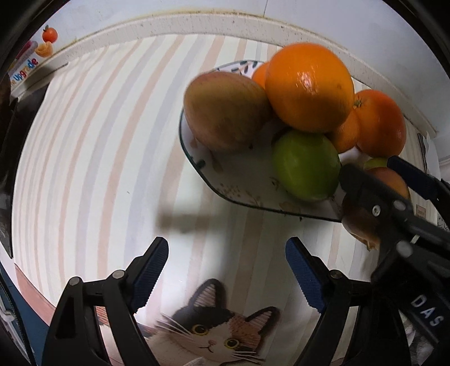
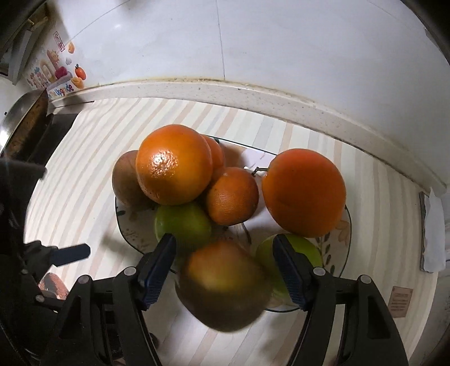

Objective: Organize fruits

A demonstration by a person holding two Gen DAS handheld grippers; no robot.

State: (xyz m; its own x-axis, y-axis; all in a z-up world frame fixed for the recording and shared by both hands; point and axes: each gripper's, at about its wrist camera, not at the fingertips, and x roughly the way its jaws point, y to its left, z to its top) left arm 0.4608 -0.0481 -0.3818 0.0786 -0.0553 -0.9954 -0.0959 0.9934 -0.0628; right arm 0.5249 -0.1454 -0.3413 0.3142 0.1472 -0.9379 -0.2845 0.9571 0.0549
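Your left gripper (image 1: 226,267) hangs over bare striped tabletop (image 1: 92,146), jaws wide with nothing between them; only the cat picture (image 1: 216,329) on the cloth lies beneath. Open room runs to the left and ahead of it, as far as the pale raised edge (image 1: 168,26) where the tabletop meets the wall. The plate (image 1: 239,185) sits ahead and to the right of these jaws, well apart from them, its near rim overhanging the cloth.

Counted on the plate from the right wrist view: four oranges, with the big orange (image 2: 174,164) stacked highest, two green fruits (image 2: 182,222) and one reddish-brown fruit at the back left (image 2: 125,177).

Your right gripper (image 2: 225,270) stands at the plate's near rim, jaws fairly wide. A blurred red-green fruit (image 2: 225,284) lies between them, the pads close beside its flanks; whether they press on it you cannot tell.
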